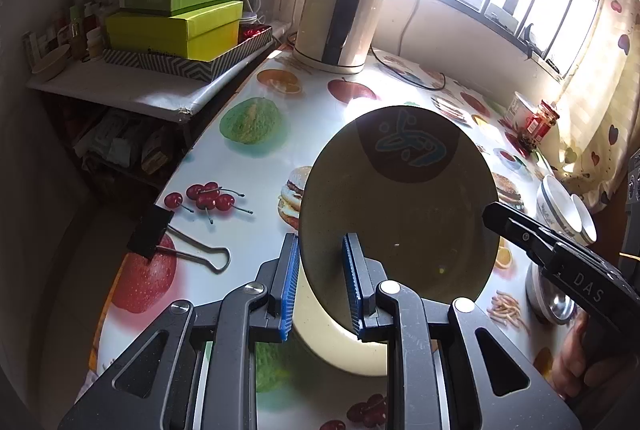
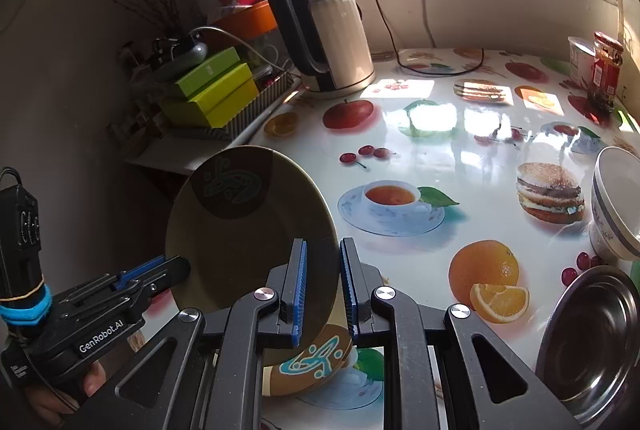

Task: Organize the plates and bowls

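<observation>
Both claws, L (image 1: 320, 282) & R (image 2: 323, 290), clamp tilted plate (image 1: 400, 205) rim above table (image 1: 248, 169).

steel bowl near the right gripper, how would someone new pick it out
Start at the fruit-print table and go to its near right corner, beside the printed halved orange. The steel bowl sits there, just in front of the stacked white bowls. It is the only bare, shiny metal dish; the others are white ceramic or olive plates.
</observation>
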